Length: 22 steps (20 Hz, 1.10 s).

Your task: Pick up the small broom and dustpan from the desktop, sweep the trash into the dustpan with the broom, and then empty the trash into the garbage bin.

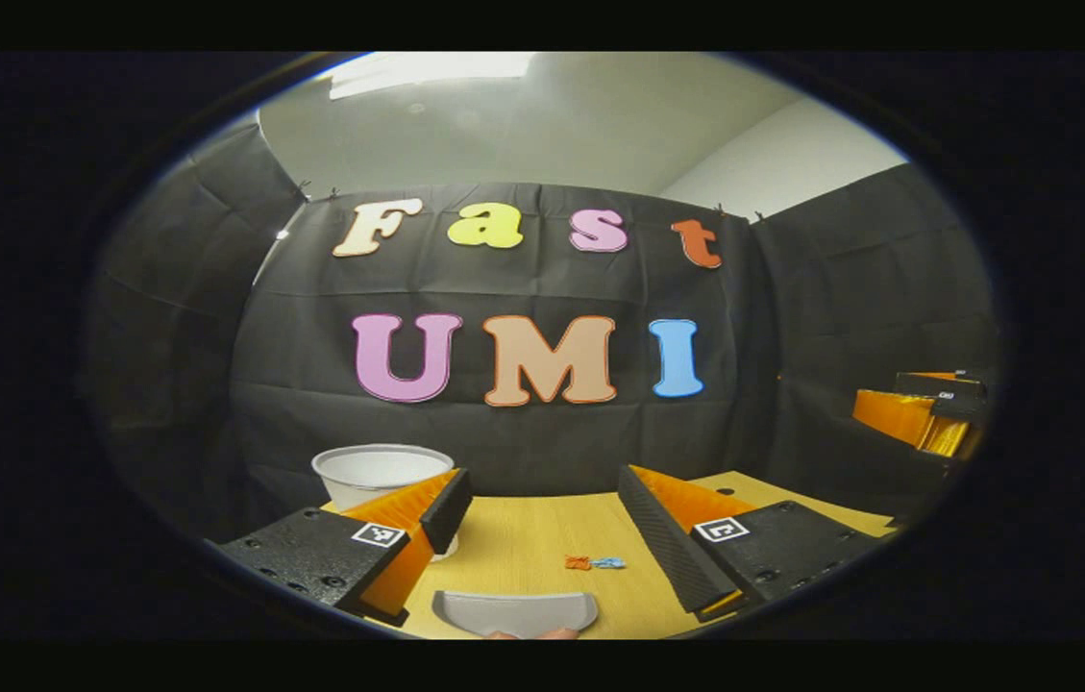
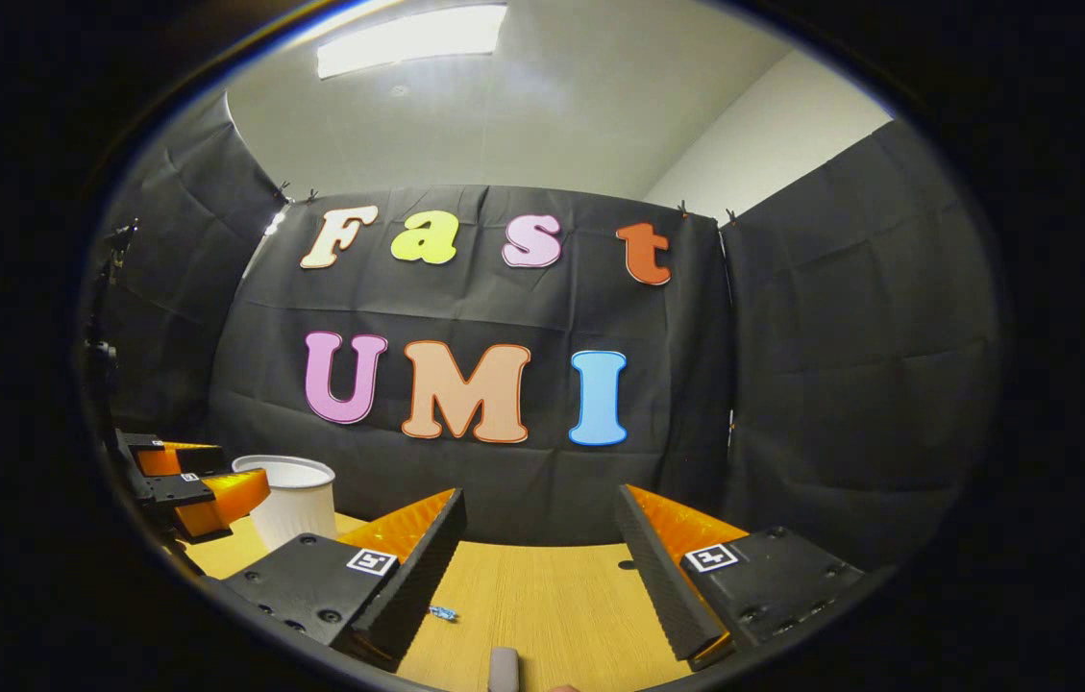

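Wooden worktop: left gripper and right gripper both wide open, empty. Lower left gripper squarely onto dustpan just below; trash lies ahead.

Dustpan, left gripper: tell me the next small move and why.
Probably lower the open left gripper toward the grey dustpan, which lies on the desktop just below its fingers. Nothing is held yet, and the trash still lies loose nearby.
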Motion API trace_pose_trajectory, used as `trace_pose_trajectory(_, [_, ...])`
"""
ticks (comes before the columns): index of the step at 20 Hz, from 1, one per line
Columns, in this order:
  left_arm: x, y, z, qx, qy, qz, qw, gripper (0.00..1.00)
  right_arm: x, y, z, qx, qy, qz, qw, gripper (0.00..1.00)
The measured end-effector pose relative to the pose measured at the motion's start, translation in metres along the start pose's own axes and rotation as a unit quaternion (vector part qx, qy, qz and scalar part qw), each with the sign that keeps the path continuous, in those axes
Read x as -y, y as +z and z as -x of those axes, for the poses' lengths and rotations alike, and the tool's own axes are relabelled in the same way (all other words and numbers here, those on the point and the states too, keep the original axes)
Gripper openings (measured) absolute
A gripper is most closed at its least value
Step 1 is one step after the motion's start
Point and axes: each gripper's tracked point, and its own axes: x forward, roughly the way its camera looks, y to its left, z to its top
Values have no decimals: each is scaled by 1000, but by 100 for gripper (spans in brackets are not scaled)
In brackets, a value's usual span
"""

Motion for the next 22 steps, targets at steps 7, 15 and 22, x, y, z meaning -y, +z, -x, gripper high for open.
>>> trace_pose_trajectory(7, [5,3,1,1,-5,-10,1000,93,2,-3,1,-2,-1,-2,1000,92])
trace_pose_trajectory(15, [3,0,3,-5,2,-12,1000,93,1,-8,0,-5,4,-6,1000,92])
trace_pose_trajectory(22, [2,-5,5,-16,8,-17,1000,93,-1,-17,-5,-15,12,-11,1000,92])
